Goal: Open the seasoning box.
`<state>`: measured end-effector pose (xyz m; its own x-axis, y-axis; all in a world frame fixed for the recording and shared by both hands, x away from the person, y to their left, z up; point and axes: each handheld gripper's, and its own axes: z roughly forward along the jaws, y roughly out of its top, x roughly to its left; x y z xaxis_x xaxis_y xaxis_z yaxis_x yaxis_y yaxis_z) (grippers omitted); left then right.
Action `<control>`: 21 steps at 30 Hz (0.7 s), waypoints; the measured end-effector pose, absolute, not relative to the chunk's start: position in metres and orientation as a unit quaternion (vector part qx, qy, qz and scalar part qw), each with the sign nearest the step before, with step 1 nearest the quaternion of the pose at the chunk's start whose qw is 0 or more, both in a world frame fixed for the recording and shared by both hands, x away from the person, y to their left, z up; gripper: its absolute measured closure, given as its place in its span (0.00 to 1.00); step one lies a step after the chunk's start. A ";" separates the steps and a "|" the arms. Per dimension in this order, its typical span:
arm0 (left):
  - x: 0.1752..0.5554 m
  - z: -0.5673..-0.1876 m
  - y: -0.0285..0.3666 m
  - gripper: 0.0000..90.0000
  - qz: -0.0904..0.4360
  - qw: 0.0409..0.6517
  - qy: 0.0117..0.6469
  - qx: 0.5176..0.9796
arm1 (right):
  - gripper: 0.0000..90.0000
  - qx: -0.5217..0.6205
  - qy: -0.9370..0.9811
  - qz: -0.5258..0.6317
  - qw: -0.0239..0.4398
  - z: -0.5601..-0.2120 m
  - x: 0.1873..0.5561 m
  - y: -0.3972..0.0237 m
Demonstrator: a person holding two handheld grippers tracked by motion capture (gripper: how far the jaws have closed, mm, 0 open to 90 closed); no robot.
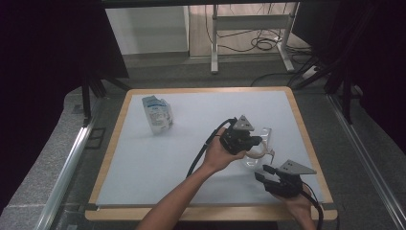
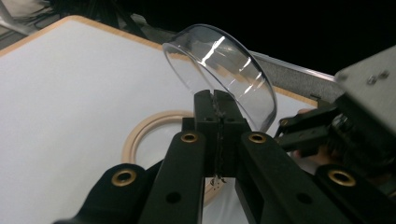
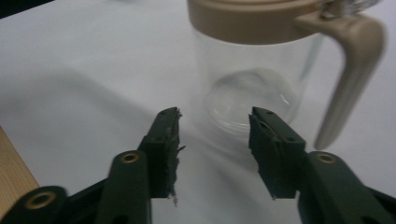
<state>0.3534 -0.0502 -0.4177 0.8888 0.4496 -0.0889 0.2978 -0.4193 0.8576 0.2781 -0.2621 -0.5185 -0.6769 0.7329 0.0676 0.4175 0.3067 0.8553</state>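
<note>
Left gripper [image 2: 219, 105], centre frame, pinches a clear lid [image 2: 224, 70]; right gripper [image 3: 215, 135] gapes empty, apparently just short of the glass pitcher [image 3: 252, 84].

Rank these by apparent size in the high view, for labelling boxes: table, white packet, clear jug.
1. Table, by far the largest.
2. White packet.
3. Clear jug, partly hidden behind the left tool, so its place below the packet is unsure.

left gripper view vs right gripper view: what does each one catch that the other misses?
Left gripper view alone: the left gripper, shut on the rim of a clear lid tilted above the table, and the jug's beige rim below it. Right gripper view alone: the right gripper with jaws open and nothing between them, the jug upright with its glass body and beige handle. Shared: the jug and the white table.
</note>
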 end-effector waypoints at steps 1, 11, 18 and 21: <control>0.353 -0.416 -0.053 1.00 0.077 0.490 0.220 0.840 | 0.55 0.364 0.790 0.463 0.170 -0.519 0.278 -0.262; 0.348 -0.408 -0.074 1.00 0.078 0.480 0.199 0.851 | 0.51 0.370 0.796 0.447 0.174 -0.527 0.280 -0.260; 0.350 -0.414 -0.041 0.96 0.073 0.502 0.225 0.832 | 0.50 0.363 0.798 0.447 0.178 -0.527 0.279 -0.254; 0.349 -0.418 -0.018 0.92 0.074 0.511 0.243 0.821 | 0.47 0.355 0.800 0.451 0.177 -0.525 0.277 -0.248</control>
